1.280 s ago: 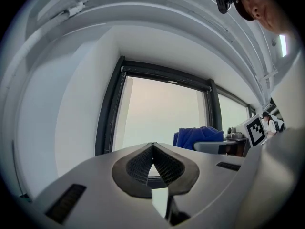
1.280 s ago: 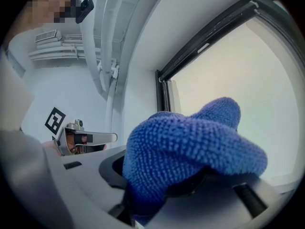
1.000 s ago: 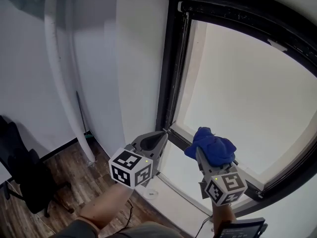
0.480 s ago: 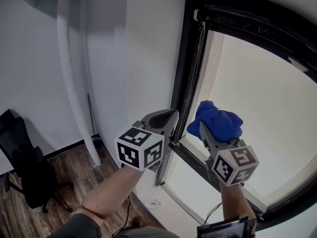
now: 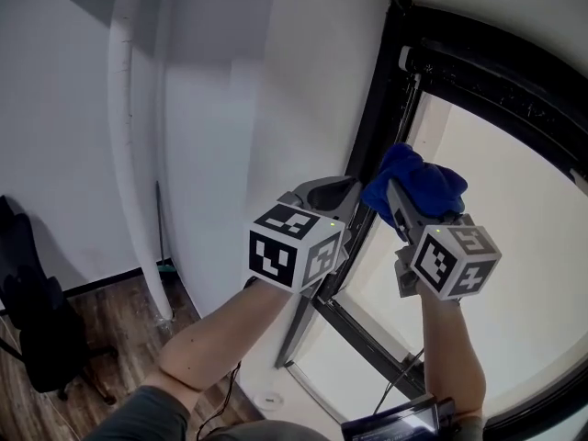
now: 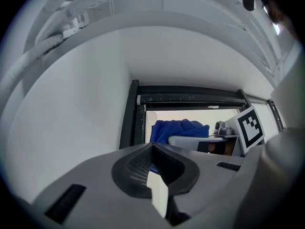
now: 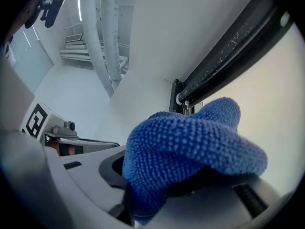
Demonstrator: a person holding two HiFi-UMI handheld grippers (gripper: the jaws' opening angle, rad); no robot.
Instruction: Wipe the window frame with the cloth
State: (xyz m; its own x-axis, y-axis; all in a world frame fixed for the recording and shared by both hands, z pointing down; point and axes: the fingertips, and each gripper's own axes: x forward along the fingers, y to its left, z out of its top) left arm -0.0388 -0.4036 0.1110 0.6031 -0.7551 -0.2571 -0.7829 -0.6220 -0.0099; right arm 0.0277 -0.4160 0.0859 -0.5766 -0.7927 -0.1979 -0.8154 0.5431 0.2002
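The right gripper [image 5: 401, 194] is held up at the black window frame [image 5: 378, 127], its jaws clamped on the blue cloth [image 5: 423, 180]. The cloth bunches over the jaw tips, close against the frame's upright; contact cannot be confirmed. The left gripper [image 5: 352, 189] sits just beside the cloth, jaws together, holding nothing.

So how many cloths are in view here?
1: a blue cloth, clamped in the right hand-held gripper, up beside the left upright of the black window frame. The left hand-held gripper is shut and holds nothing. More could lie out of view.
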